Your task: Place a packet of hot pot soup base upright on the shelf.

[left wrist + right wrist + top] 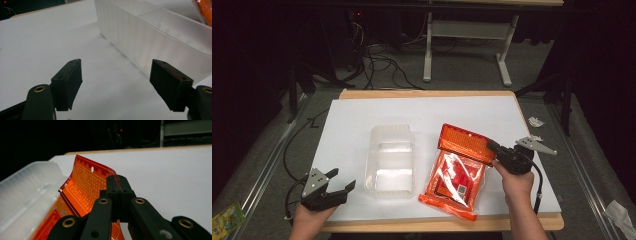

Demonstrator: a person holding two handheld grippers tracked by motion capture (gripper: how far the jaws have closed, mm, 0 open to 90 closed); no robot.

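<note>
An orange plastic packet (457, 172) with a printed header card and a clear front lies on the white sheet, right of centre. My right gripper (493, 146) is shut on the right edge of its header, which is lifted and curls up off the table (86, 182). A translucent two-compartment plastic tray (390, 161) stands left of the packet. My left gripper (343, 181) rests open at the front left of the sheet, nothing between its jaws, with the tray's side wall (140, 42) just ahead of it.
The white sheet (422, 112) covers a wooden tabletop. Crumpled paper scraps (536, 121) lie off the right edge. A green packet (226, 220) sits at the lower left on the floor. Cables and a table frame (467, 45) stand behind.
</note>
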